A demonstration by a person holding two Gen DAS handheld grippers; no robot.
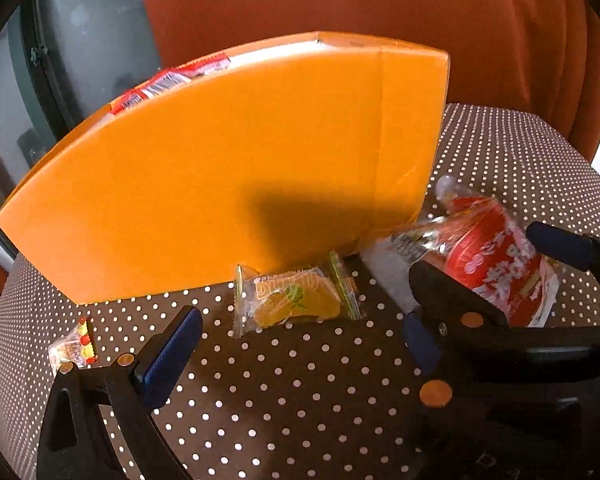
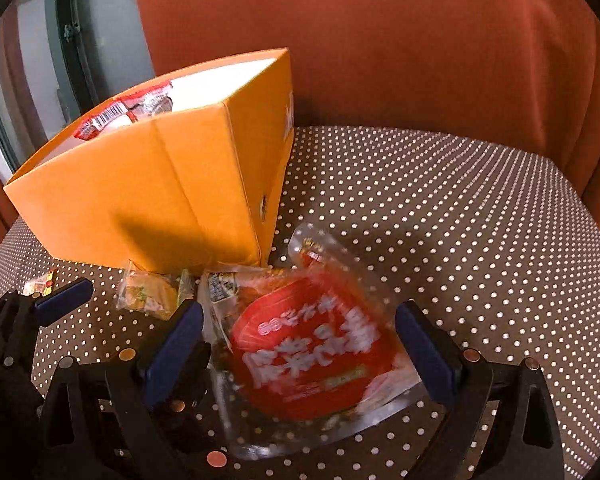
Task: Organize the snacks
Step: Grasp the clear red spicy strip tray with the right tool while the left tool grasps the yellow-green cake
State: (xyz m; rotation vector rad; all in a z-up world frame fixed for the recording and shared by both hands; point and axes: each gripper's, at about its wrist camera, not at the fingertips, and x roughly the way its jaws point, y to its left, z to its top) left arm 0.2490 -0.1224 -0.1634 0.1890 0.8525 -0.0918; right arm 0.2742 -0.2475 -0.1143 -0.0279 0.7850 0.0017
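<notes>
An orange box stands on the polka-dot table, with red snack packs showing at its top; it also shows in the right wrist view. A yellow candy packet lies in front of it, between my left gripper's open fingers. A small candy lies at the left. My right gripper straddles a big red snack bag, with the pads beside its edges; the bag looks blurred. The bag also shows in the left wrist view.
A brown polka-dot cloth covers the table. An orange-brown curtain hangs behind. A window frame is at the far left. The yellow packet lies just left of the right gripper.
</notes>
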